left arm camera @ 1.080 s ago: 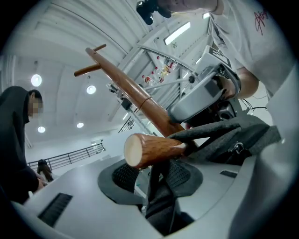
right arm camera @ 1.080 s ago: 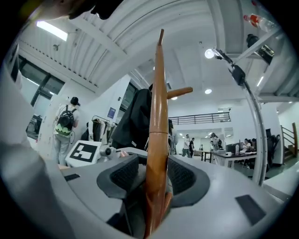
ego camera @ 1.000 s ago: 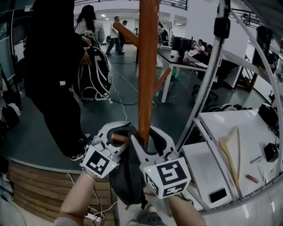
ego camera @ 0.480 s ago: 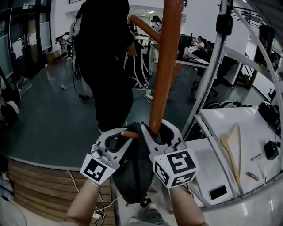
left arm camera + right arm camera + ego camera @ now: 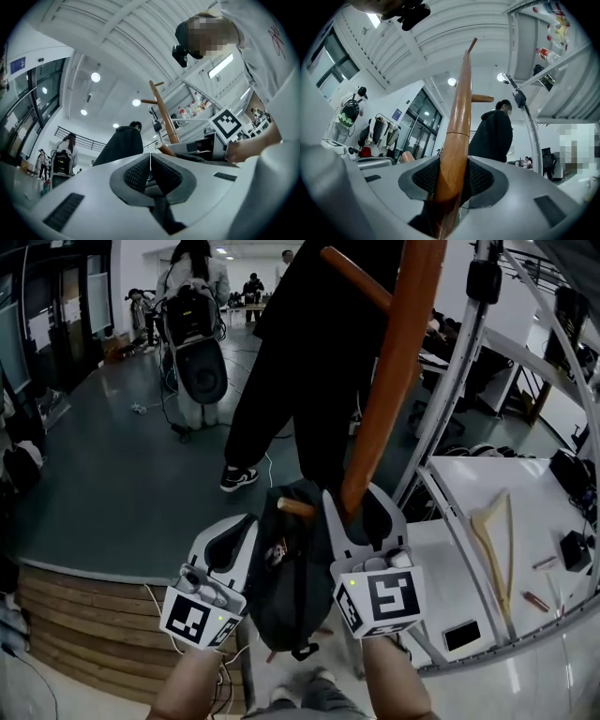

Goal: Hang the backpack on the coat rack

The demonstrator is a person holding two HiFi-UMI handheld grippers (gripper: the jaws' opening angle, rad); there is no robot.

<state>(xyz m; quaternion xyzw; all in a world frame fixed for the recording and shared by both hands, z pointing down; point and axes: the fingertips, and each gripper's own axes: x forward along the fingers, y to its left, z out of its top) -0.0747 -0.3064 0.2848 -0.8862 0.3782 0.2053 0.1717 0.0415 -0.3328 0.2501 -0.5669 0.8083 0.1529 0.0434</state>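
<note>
L gripper [image 5: 150,159] shut, empty; R gripper [image 5: 452,176] just closed onto 1 rack pole [image 5: 394,381]; 1 backpack [image 5: 286,587] hangs off 1 peg [image 5: 295,508].

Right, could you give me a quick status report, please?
Left gripper shut, empty. Right gripper jaws just closed on the rack pole. Backpack hangs on a peg. Person stands just beyond it.

My left tool [image 5: 150,160] has just closed its jaws flat together, with nothing between the pads. Past them the wooden coat rack [image 5: 165,115] rises tilted, and a person in a dark hooded top [image 5: 121,144] stands to its left.
</note>
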